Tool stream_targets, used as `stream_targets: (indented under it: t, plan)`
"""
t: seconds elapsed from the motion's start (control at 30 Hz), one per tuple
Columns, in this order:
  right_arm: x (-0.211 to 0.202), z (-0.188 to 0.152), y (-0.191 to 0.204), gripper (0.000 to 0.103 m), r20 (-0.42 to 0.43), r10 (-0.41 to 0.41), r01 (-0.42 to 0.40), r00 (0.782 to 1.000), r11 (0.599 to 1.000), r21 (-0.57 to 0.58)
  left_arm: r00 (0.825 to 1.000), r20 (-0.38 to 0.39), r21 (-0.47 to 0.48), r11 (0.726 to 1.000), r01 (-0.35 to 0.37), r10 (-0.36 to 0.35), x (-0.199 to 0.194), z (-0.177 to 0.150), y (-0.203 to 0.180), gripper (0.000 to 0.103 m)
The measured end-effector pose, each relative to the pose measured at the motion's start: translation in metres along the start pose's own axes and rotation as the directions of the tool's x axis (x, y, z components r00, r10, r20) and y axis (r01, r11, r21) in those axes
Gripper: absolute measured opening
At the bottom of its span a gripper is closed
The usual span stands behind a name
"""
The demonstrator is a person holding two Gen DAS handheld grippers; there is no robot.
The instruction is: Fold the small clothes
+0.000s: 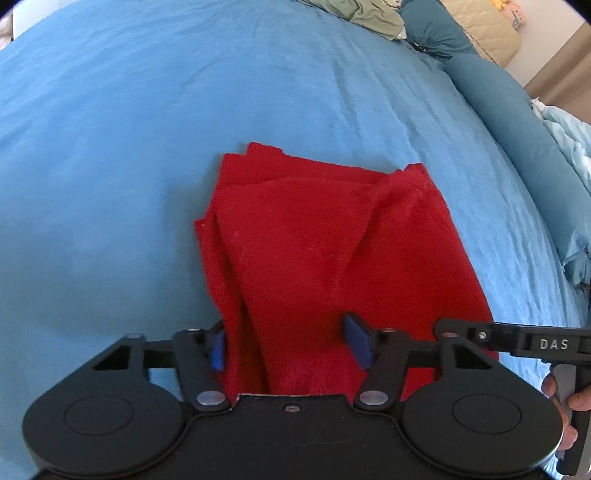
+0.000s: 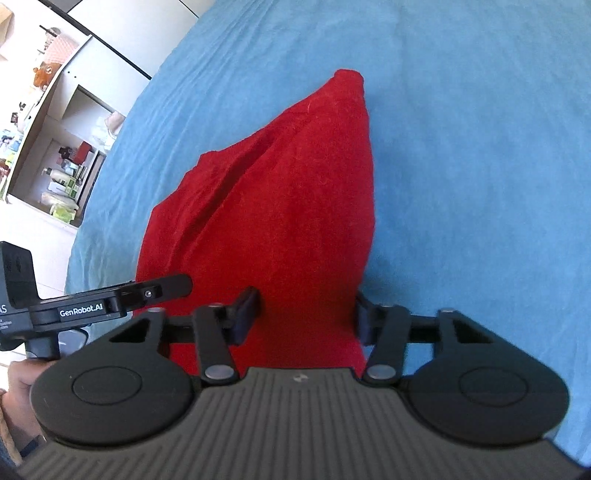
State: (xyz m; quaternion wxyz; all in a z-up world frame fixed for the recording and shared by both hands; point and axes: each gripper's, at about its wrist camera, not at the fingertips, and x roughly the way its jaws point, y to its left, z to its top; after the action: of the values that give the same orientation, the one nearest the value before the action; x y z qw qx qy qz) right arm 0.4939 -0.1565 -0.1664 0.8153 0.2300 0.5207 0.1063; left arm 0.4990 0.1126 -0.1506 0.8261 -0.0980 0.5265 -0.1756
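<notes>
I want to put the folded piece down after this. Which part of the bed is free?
Bare blue bedcover lies left of and beyond the red cloth, up to the green clothes at the far edge. It is crowded at the right: teal pillows and a ruffled light-blue fabric.

Both wrist views close, angled steeply down over their tools, facing across the bed [image 1: 147,129], sharing the red cloth [image 1: 314,240]
</notes>
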Motion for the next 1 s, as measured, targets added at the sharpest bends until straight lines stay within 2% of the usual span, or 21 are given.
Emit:
stream_targets:
  t: [0.07, 0.17, 0.27, 0.4, 0.53, 0.73, 0.87, 1.0]
  plan:
    - [-0.003, 0.0, 0.002, 0.046, 0.011, -0.001, 0.001, 1.0, 1.0, -0.002, 1.0, 0.004, -0.002, 1.0, -0.005, 0.005, -0.001, 0.0, -0.003, 0.049]
    - [-0.008, -0.001, 0.01, 0.042, 0.036, -0.012, 0.012, 0.999, 1.0, -0.021, 1.0, 0.009, -0.016, 1.0, -0.015, 0.015, -0.004, 0.002, -0.01, 0.035]
    - [-0.018, -0.002, 0.017, 0.041, 0.061, -0.003, 0.004, 0.998, 1.0, -0.026, 0.999, 0.022, -0.017, 0.999, -0.036, 0.037, -0.011, 0.004, -0.021, 0.03]
    - [-0.044, -0.005, 0.02, 0.04, 0.095, 0.045, -0.043, 0.994, 0.999, -0.021, 0.999, 0.031, -0.022, 1.0, -0.017, 0.018, -0.027, 0.002, -0.036, 0.029]
    - [-0.081, -0.015, 0.021, 0.04, 0.112, 0.063, -0.061, 0.992, 0.998, -0.025, 0.999, 0.044, 0.011, 1.0, -0.015, 0.014, -0.05, -0.011, -0.067, 0.029]
    - [-0.155, -0.053, 0.005, 0.04, 0.108, 0.047, -0.046, 0.993, 0.999, -0.009, 0.999, 0.033, 0.061, 0.998, -0.02, 0.018, -0.08, -0.062, -0.131, 0.029]
    - [-0.187, -0.095, -0.017, 0.04, 0.106, 0.0, 0.003, 0.994, 1.0, -0.025, 1.0, 0.016, 0.088, 0.996, -0.01, 0.009, -0.068, -0.102, -0.164, 0.029]
    - [-0.188, -0.14, -0.062, 0.041, 0.126, -0.021, 0.021, 0.992, 1.0, 0.006, 0.999, 0.031, 0.119, 0.993, -0.008, 0.004, -0.037, -0.135, -0.182, 0.029]
